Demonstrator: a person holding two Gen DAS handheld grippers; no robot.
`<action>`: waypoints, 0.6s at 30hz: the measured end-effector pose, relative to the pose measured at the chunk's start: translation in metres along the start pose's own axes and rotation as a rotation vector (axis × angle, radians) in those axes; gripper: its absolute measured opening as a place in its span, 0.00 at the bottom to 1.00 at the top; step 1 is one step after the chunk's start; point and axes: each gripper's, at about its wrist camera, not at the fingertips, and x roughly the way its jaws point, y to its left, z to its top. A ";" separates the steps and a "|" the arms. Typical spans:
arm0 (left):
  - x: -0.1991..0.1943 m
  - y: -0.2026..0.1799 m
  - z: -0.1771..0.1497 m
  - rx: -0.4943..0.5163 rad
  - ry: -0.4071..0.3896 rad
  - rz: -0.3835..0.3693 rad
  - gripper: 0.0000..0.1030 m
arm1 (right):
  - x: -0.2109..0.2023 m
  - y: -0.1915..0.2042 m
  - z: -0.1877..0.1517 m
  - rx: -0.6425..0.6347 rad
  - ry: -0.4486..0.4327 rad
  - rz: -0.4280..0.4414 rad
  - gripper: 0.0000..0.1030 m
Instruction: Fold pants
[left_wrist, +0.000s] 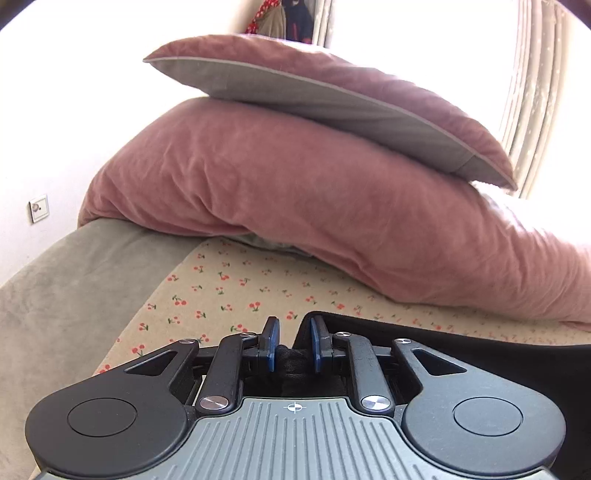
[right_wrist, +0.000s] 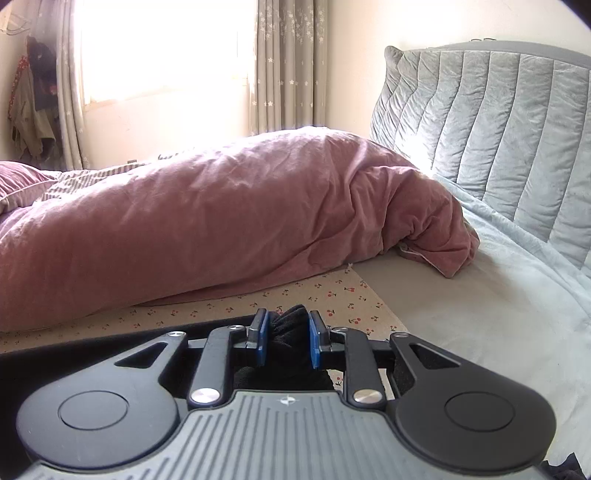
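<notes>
Two handheld grippers each pinch a bunched fold of black pants above a bed. The left gripper (left_wrist: 293, 345) has its blue pads narrowed on the dark cloth, and the pants (left_wrist: 443, 334) stretch away to its right as a taut black edge. The right gripper (right_wrist: 284, 339) clamps another wad of the pants (right_wrist: 288, 332), the fabric running off to its left. The garment's held edge thus appears to span between the two hands, neither plainly nearer. Beneath lies a cherry-print sheet (left_wrist: 229, 288). Beyond, a heaped pink duvet (right_wrist: 207, 225) and pillow (left_wrist: 332, 96) sit well apart, before a grey padded headboard (right_wrist: 498, 140).
</notes>
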 end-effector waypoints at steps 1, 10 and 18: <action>-0.007 0.002 -0.001 0.000 -0.010 -0.014 0.17 | -0.002 0.000 -0.004 -0.020 0.007 -0.002 0.11; -0.031 0.007 -0.016 0.024 -0.026 -0.077 0.17 | 0.026 0.000 -0.050 -0.034 0.282 -0.096 0.12; -0.110 0.044 -0.062 0.139 -0.058 -0.175 0.05 | -0.094 -0.051 -0.057 -0.056 -0.004 0.111 0.12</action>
